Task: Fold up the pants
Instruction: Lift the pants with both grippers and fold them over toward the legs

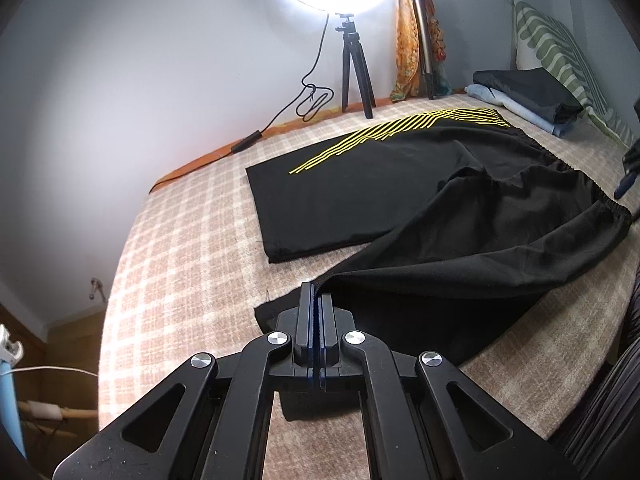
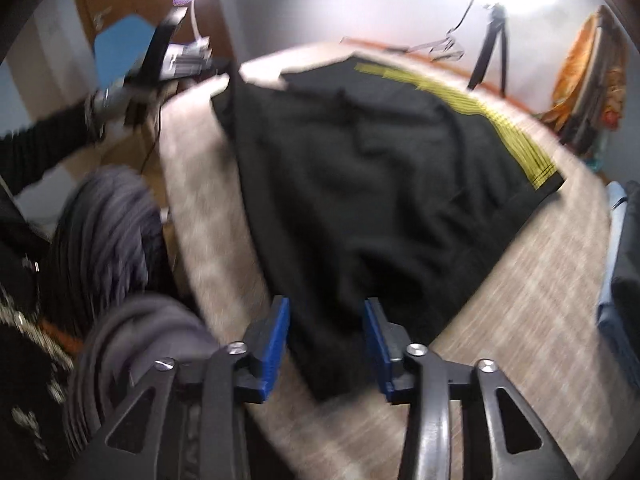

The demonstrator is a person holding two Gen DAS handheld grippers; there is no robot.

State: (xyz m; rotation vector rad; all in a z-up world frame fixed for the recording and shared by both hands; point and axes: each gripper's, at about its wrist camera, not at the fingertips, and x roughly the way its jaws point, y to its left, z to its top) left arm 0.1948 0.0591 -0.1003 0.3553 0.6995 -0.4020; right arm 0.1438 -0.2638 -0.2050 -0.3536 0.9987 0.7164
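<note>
Black pants (image 1: 400, 200) with yellow stripes lie on a checked beige bed cover (image 1: 180, 240). One leg lies flat at the back. My left gripper (image 1: 316, 300) is shut on the hem of the near leg and lifts it off the cover. In the blurred right wrist view the pants (image 2: 360, 180) spread ahead, waistband end nearest. My right gripper (image 2: 326, 320) is open with its blue pads on either side of the waistband edge. The right gripper's tip also shows in the left wrist view (image 1: 628, 180) at the far right. The left gripper shows in the right wrist view (image 2: 160, 60) at the far left.
A ring light on a tripod (image 1: 356, 76) stands at the back with its cable (image 1: 280, 120) along the cover's edge. Folded clothes (image 1: 528, 96) and a striped pillow (image 1: 560, 52) sit at the back right. An orange cloth (image 1: 412, 40) hangs by the wall. The bed edge drops off at left.
</note>
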